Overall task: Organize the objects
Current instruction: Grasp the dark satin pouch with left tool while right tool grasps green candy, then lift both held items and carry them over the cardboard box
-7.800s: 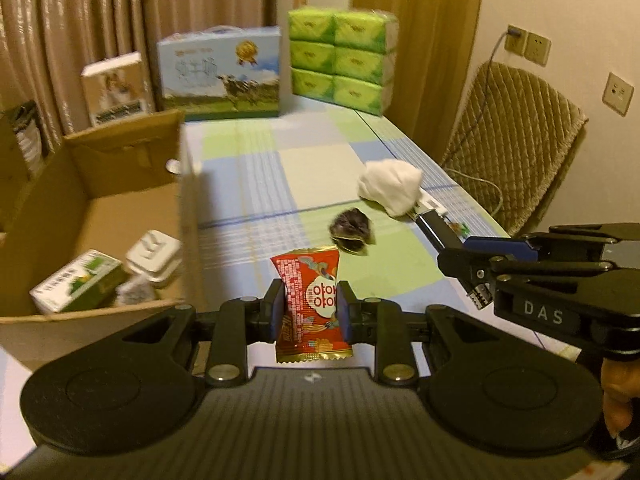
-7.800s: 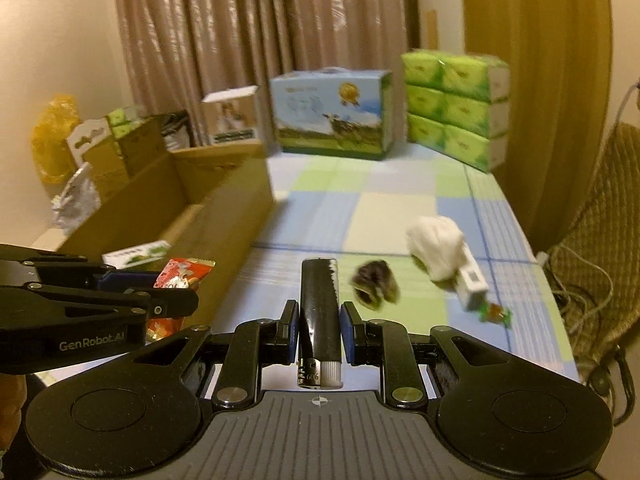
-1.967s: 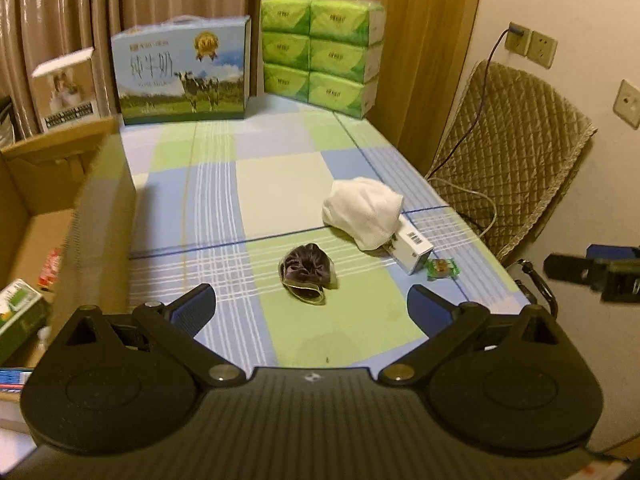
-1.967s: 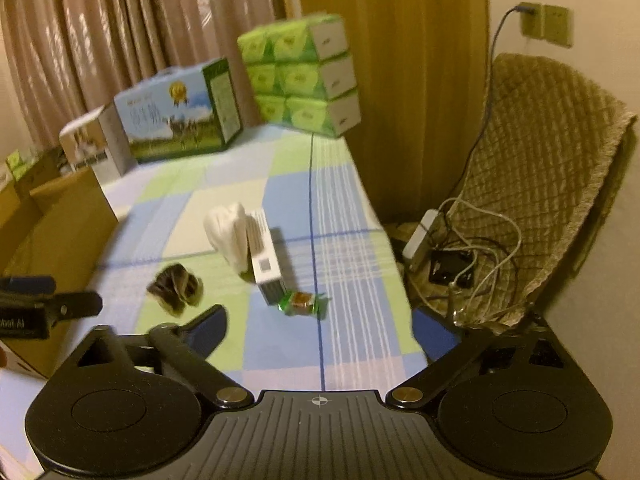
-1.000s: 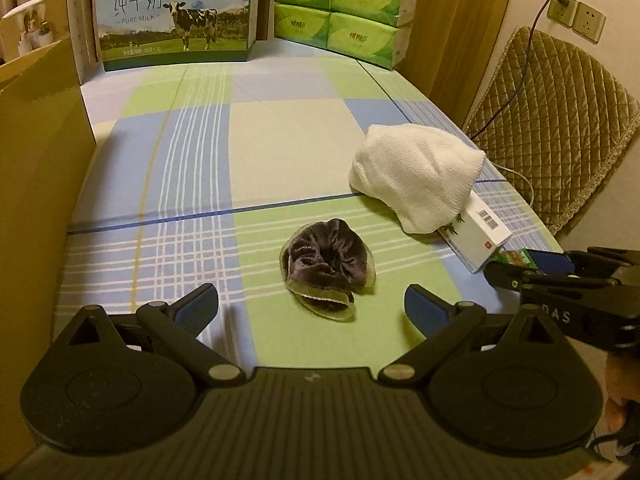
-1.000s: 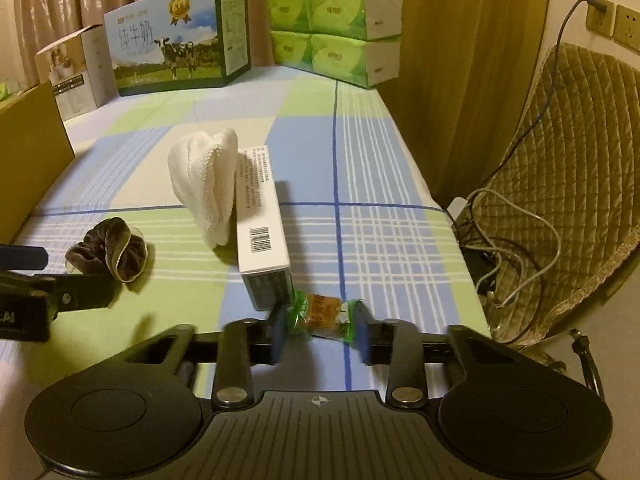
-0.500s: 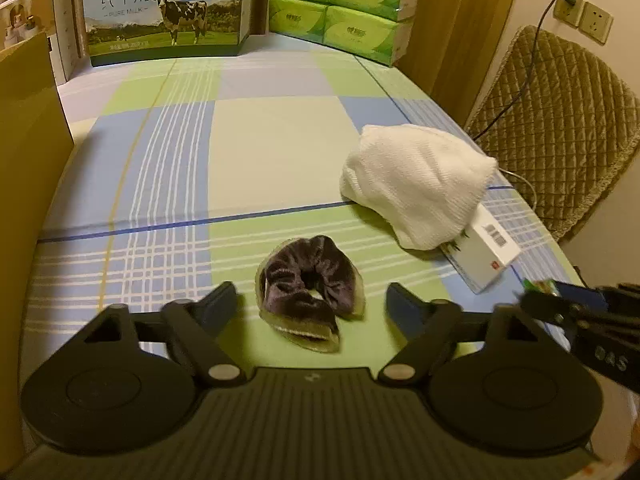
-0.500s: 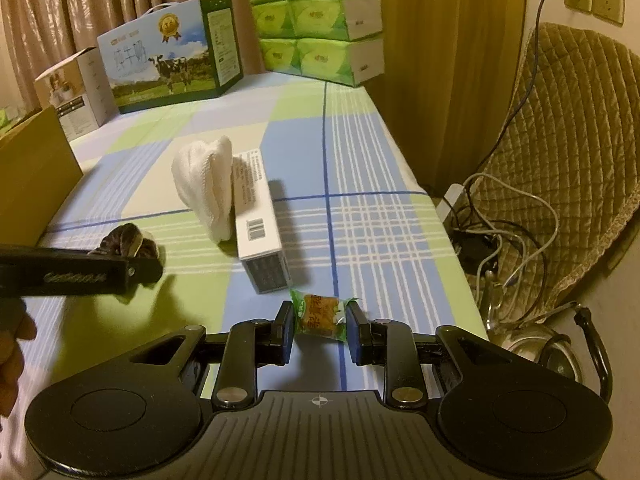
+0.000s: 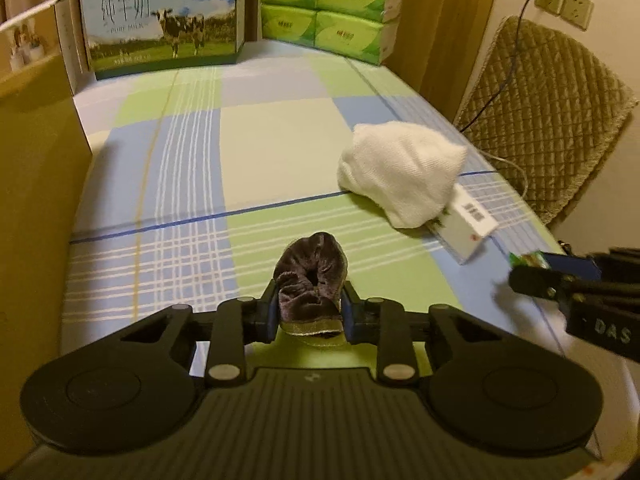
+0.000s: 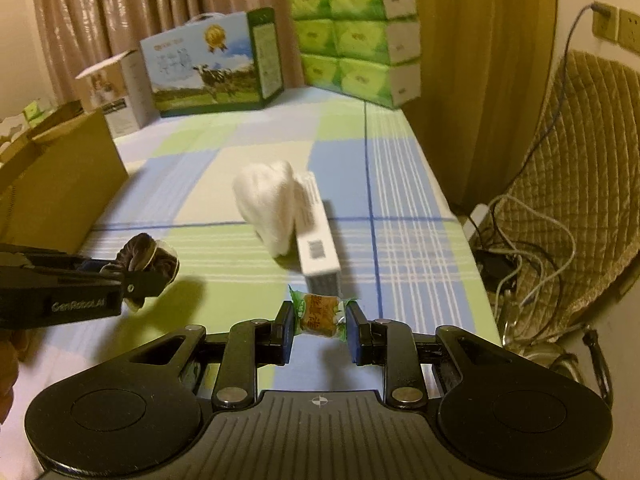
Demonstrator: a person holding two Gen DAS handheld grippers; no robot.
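Observation:
A dark brown velvet scrunchie sits between the pads of my left gripper, whose jaws are closing and squeeze it from both sides just above the checked tablecloth. My right gripper is shut on a small green-wrapped candy, lifted a little off the cloth. In the right wrist view the left gripper comes in from the left with the scrunchie. In the left wrist view the right gripper holds the candy at the right edge.
A white cloth lies partly over a long white box on the table's right side. An open cardboard box stands at the left. A milk carton case and green tissue packs line the back. A padded chair and cables are beyond the right edge.
My left gripper's jaws went from wide open to shut on the scrunchie. The right gripper, still holding the candy, rose off the table.

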